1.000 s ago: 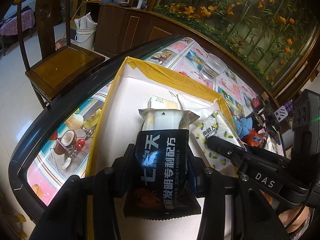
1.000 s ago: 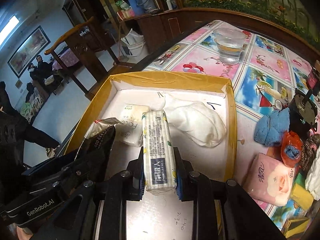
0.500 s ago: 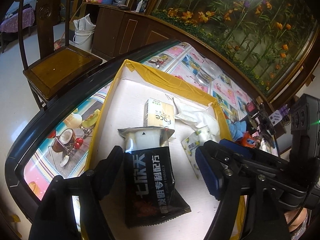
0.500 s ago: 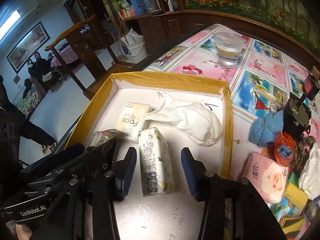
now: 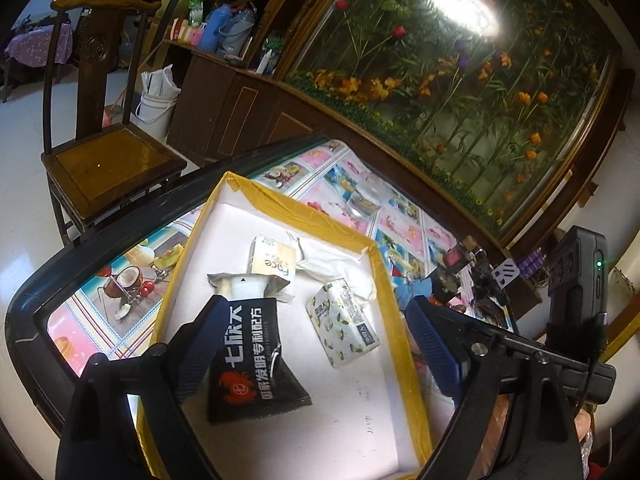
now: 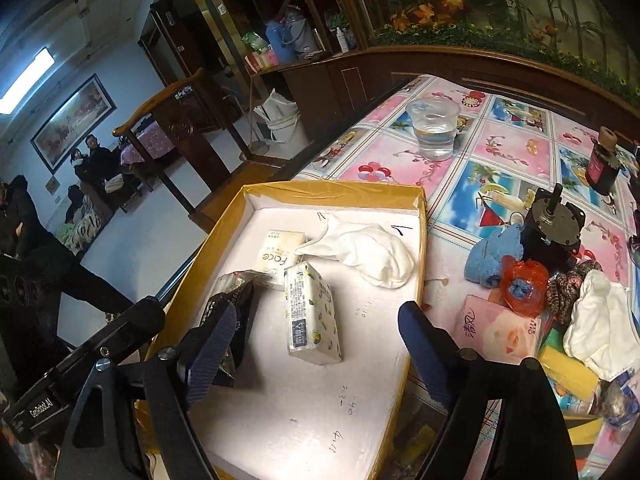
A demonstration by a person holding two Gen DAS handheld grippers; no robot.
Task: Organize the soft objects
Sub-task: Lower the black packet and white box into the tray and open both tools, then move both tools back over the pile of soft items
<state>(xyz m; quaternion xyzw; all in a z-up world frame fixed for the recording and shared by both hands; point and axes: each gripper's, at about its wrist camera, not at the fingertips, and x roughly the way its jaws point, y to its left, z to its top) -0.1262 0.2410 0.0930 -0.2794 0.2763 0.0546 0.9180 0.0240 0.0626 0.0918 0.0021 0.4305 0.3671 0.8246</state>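
Observation:
A yellow-rimmed cardboard box (image 5: 304,210) (image 6: 421,248) with a white floor holds a black foil packet (image 5: 250,354) (image 6: 234,304), a lemon-print tissue pack (image 5: 342,322) (image 6: 310,316), a cream Face tissue pack (image 5: 272,260) (image 6: 280,254) and a white cloth (image 5: 332,258) (image 6: 370,252). My left gripper (image 5: 316,348) hangs above the box, its jaws opening wide; the black packet lies loose below its left finger. My right gripper (image 6: 316,356) is also opening; the lemon-print pack lies free on the box floor between its fingers, touched by neither.
On the patterned tablecloth to the right lie a pink tissue pack (image 6: 498,330), a blue cloth (image 6: 490,260), a white cloth (image 6: 600,324), an orange bag (image 6: 522,286) and a dark motor (image 6: 554,228). A clear cup of water (image 6: 434,128) stands beyond the box. A wooden chair (image 5: 104,160) is left.
Both grippers have opened and pulled up and back. The black packet and the lemon-print tissue pack, held a second ago, now lie released on the box floor.

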